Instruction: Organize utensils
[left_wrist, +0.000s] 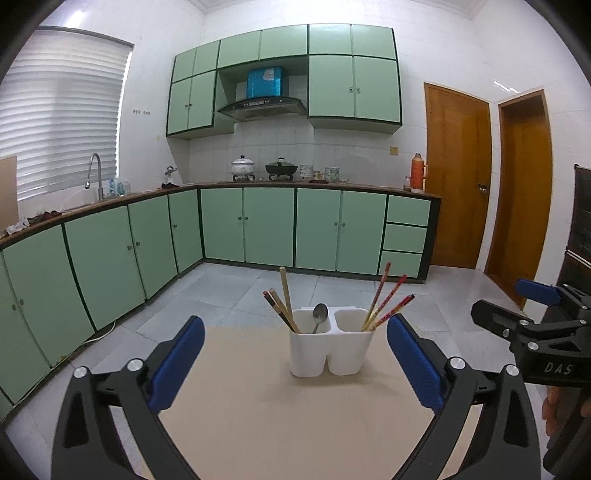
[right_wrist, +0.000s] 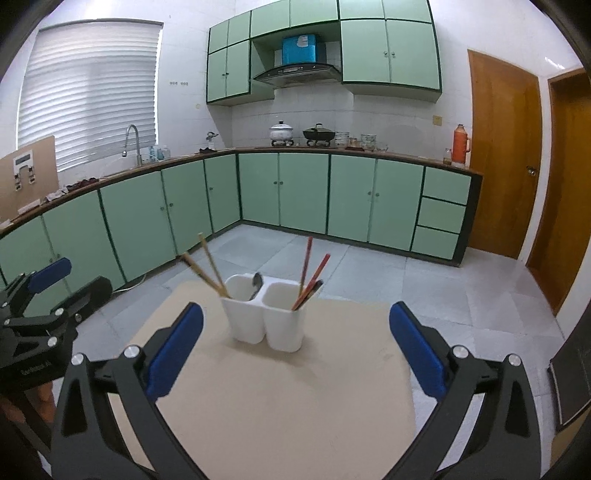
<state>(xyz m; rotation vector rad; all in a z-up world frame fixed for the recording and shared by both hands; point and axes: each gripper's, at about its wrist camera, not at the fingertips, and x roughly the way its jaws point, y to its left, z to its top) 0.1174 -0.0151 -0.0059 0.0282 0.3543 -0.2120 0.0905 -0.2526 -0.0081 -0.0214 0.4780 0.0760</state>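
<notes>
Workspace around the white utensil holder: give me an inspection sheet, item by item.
Surface: beige tabletop, bare around the holder.
Job's things: white two-compartment plastic holder; left compartment holds wooden chopsticks and a metal spoon; right compartment holds red chopsticks.
Clutter: nothing seen on the table.
Grippers: left gripper open, empty; right gripper open, empty.
Cables: one on the floor by the green base cabinets.
Surroundings: kitchen, green cabinets, wooden doors.

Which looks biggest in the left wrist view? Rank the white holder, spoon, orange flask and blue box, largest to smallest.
1. White holder, though it is nearest the camera.
2. Blue box over the stove hood.
3. Spoon and orange flask look about alike; the flask is far off, so I won't rank them.
</notes>
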